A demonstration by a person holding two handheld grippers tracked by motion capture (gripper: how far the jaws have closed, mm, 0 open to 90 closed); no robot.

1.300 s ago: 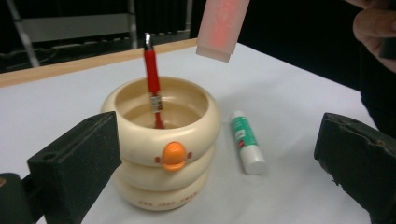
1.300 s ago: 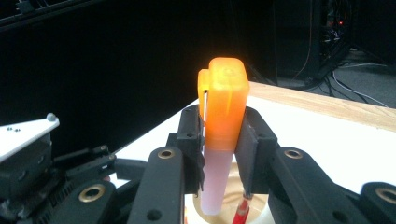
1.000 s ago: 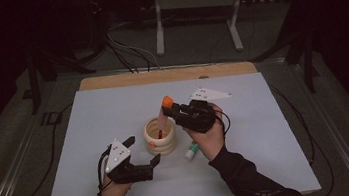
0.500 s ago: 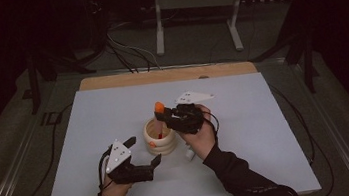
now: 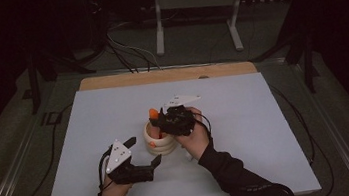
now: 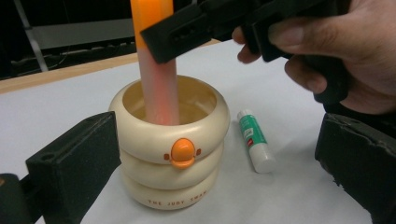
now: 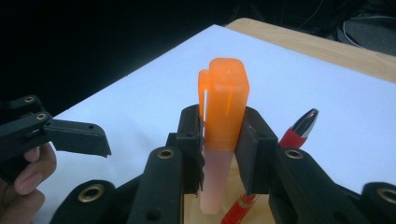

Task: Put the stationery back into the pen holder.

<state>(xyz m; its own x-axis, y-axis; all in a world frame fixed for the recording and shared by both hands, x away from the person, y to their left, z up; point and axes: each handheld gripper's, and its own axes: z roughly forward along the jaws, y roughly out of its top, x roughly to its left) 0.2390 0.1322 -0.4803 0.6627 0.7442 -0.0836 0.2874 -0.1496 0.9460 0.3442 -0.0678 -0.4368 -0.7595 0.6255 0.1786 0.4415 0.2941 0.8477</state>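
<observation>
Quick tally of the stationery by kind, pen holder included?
Highlighter, orange cap, in the right gripper: 1
Red pen, in the holder: 1
Glue stick, on the table: 1
Cream pen holder: 1
Total: 4

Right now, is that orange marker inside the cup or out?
Partly in: the marker stands upright, its lower end inside the cup, right tongs gripping it.

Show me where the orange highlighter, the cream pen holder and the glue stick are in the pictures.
orange highlighter (image 7: 224, 102): right gripper view, on its orange cap.
cream pen holder (image 6: 140, 140): left gripper view, on its top ring's outer wall.
glue stick (image 6: 252, 137): left gripper view, on its green label.
</observation>
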